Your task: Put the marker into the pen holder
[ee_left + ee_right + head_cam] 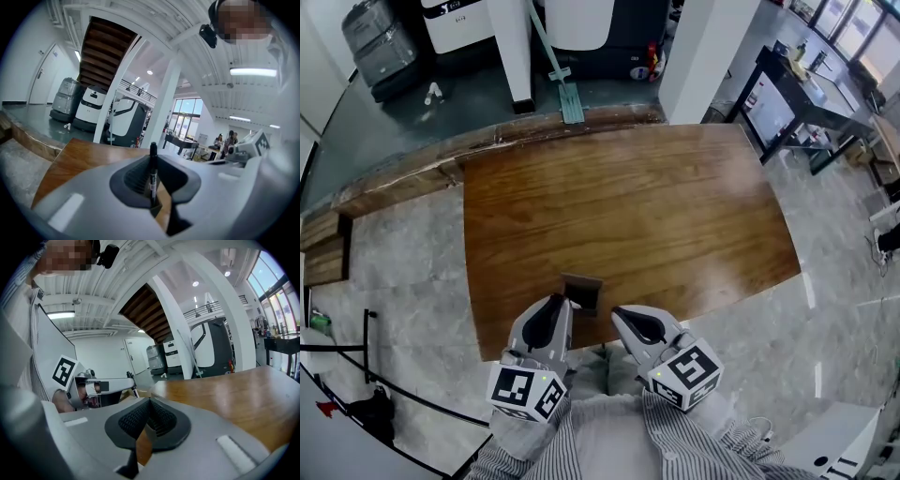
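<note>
A black marker [152, 172] stands upright between the pads of my left gripper [152, 161], which is shut on it, with its tip poking above the jaws. In the head view the left gripper [563, 304] hovers at the table's near edge, just left of the small dark square pen holder [581, 292]. My right gripper [620, 315] sits just right of the holder. Its pads [161, 420] meet at the tip with nothing between them. From the right gripper view, the left gripper [129, 382] and its marker [134, 391] show at the left.
The brown wooden table [628, 216] stretches away from me, with marble floor around it. White pillars [511, 52] and grey machines [384, 47] stand beyond its far edge. A black desk [792, 98] is at the far right.
</note>
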Demonstrator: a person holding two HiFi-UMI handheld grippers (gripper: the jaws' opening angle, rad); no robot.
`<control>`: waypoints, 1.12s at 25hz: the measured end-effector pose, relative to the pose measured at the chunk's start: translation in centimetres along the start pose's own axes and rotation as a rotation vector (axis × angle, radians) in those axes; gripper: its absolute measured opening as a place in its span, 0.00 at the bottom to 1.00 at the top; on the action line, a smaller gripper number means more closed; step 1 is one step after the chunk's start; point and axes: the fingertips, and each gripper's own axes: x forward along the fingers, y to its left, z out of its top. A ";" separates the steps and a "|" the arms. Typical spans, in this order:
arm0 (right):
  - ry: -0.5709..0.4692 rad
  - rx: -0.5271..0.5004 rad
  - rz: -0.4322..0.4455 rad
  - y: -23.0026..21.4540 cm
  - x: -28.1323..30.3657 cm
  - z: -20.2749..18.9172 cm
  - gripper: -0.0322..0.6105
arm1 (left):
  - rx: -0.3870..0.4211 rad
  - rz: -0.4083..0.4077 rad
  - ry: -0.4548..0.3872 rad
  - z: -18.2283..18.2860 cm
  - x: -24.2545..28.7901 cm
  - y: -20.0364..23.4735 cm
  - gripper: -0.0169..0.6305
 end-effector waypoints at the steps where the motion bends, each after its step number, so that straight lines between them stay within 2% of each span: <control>1: 0.004 0.002 0.002 -0.1 0.1 0.0 0.05 | -0.002 0.003 0.001 0.0 0.2 0.2 0.10; 11: 0.055 0.048 0.025 -1.1 0.6 -1.8 0.05 | -0.016 0.043 0.060 -2.6 1.8 1.8 0.10; 20: 0.103 0.105 0.035 -2.0 1.7 -3.5 0.05 | -0.036 0.034 0.111 -5.3 3.4 1.9 0.10; 28: 0.129 0.145 0.052 -2.0 2.0 -5.2 0.05 | 0.024 0.038 0.145 -7.6 3.8 1.2 0.10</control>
